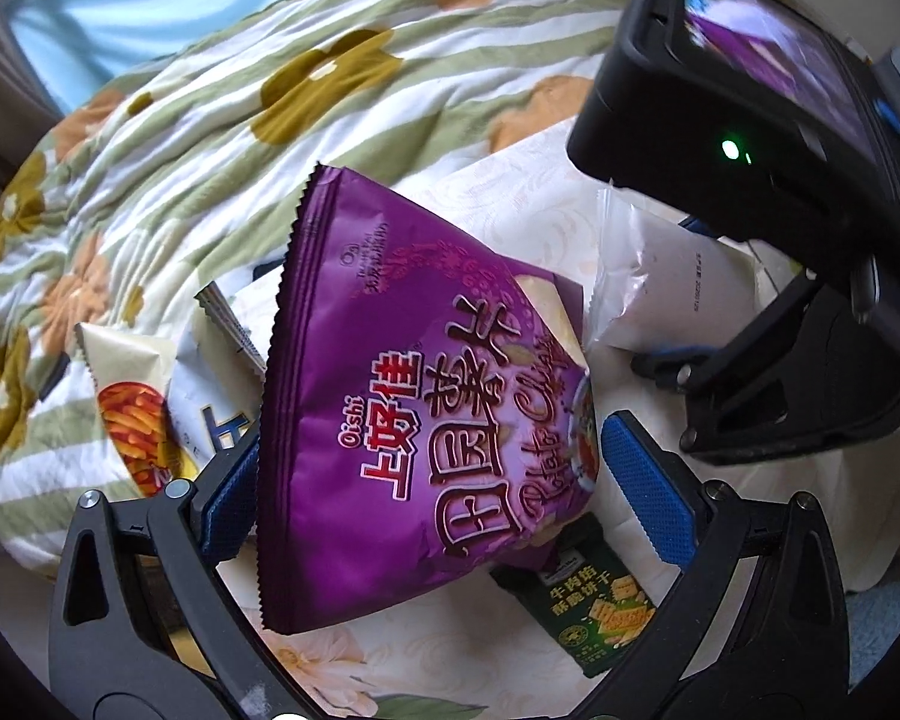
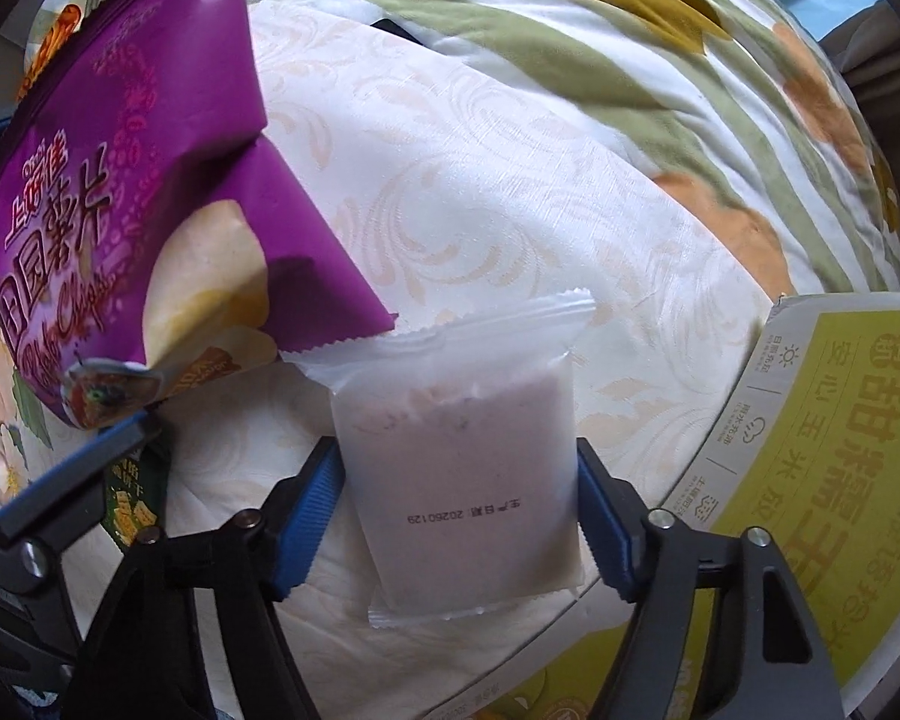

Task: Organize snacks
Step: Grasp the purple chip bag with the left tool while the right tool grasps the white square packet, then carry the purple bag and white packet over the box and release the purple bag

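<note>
The right gripper (image 2: 459,516) points straight down over a small frosted packet (image 2: 462,468), its blue pads (image 2: 306,522) set against the packet's two long edges. The jaws look to be pressing on those edges, so I take it as a grasp on the packet, taken across the narrow way because that is the only span the fingers can bridge. The packet lies flat on a pale patterned cloth (image 2: 450,180), one sealed end tucked just under the corner of a purple chip bag (image 2: 120,180).

That chip bag (image 1: 420,390) stands tilted between the fingers of the left gripper (image 1: 438,498). One pad (image 1: 228,498) is partly hidden behind the bag's edge, while the other pad (image 1: 648,492) stands clear of the bag with cloth showing between, so the left jaws are spread and not squeezing. My guess is the bag is only being propped or steadied, kept off the packet so the right side can lift it free.

Further out, a green cracker packet (image 1: 594,618) lies under the bag's lower corner, and an orange snack bag (image 1: 132,414) leans beside a white one (image 1: 210,408). A flowered quilt (image 1: 180,150) lies bunched behind. Close by the right gripper is a yellow-green cardboard box (image 2: 840,480), probably where the snacks are meant to go.
</note>
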Demonstrator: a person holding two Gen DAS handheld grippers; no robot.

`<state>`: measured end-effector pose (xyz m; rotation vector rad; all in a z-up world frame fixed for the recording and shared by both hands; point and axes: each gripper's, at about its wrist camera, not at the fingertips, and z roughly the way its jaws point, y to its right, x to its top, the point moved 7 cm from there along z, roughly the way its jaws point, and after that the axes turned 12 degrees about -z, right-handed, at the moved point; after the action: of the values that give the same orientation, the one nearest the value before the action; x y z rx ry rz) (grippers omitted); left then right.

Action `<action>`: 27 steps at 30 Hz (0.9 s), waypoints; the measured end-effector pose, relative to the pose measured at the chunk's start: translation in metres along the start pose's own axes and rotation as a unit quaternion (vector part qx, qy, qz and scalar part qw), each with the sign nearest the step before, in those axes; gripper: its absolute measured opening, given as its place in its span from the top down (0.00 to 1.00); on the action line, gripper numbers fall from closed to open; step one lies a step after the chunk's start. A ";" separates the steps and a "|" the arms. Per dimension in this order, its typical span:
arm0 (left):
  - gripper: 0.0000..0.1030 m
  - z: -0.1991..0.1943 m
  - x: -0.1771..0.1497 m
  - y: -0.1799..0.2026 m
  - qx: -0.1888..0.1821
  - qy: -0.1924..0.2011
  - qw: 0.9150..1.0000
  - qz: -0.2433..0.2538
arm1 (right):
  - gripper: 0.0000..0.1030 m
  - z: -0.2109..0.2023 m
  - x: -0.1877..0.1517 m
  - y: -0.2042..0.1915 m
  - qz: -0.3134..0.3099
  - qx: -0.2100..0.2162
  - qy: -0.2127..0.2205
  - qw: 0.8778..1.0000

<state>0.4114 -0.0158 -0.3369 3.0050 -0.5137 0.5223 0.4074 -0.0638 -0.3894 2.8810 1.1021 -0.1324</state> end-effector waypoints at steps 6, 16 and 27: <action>0.08 -0.014 -0.009 0.011 0.040 0.033 0.998 0.044 | 0.41 -0.001 -0.005 -0.008 0.003 0.000 0.003 1.000; 0.09 -0.004 -0.005 0.011 0.002 0.030 0.999 0.027 | 0.42 -0.005 -0.014 -0.014 0.031 0.001 0.017 0.999; 0.52 -0.012 -0.011 0.009 -0.008 0.037 0.999 0.038 | 0.43 -0.008 -0.019 -0.019 0.050 0.007 0.034 0.998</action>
<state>0.3945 -0.0198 -0.3291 2.9467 -0.6244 0.6294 0.3817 -0.0615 -0.3795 2.9655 0.9676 -0.0387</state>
